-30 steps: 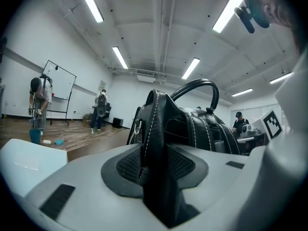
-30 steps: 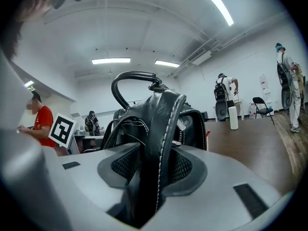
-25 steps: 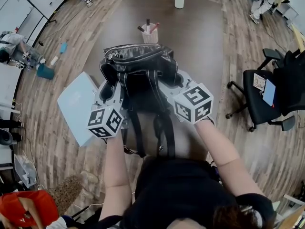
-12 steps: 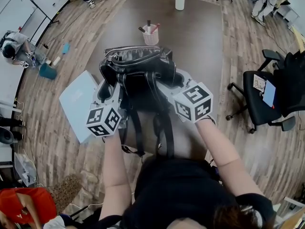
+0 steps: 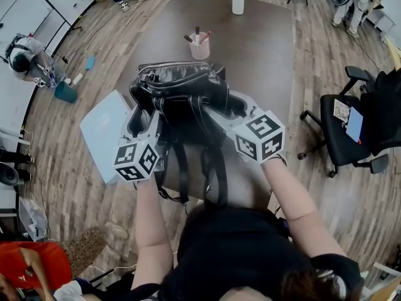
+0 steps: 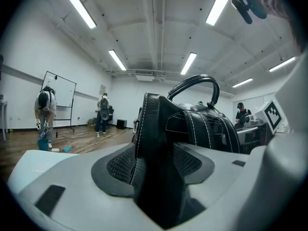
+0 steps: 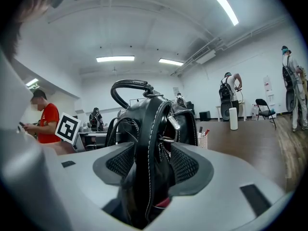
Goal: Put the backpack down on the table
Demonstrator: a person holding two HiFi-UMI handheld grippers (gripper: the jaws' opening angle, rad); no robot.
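The black leather backpack (image 5: 182,96) stands upright on the brown table (image 5: 263,49), its straps hanging over the near edge. My left gripper (image 5: 145,115) is at its left side and my right gripper (image 5: 237,105) at its right side. In the left gripper view a stitched fold of the backpack (image 6: 192,124) stands between the jaws of the left gripper (image 6: 154,165), which are opening and no longer pinch it. In the right gripper view the backpack (image 7: 149,129) likewise sits between the opening jaws of the right gripper (image 7: 151,165).
A pen cup (image 5: 200,46) stands just behind the bag, and a white cylinder (image 5: 237,0) at the table's far end. A light blue flat case (image 5: 103,130) lies at the left edge. A black office chair (image 5: 351,127) is at the right. People stand around the room.
Both grippers' jaws have spread wider around the backpack's sides and the hands have drawn slightly back. The backpack stays standing on the table.
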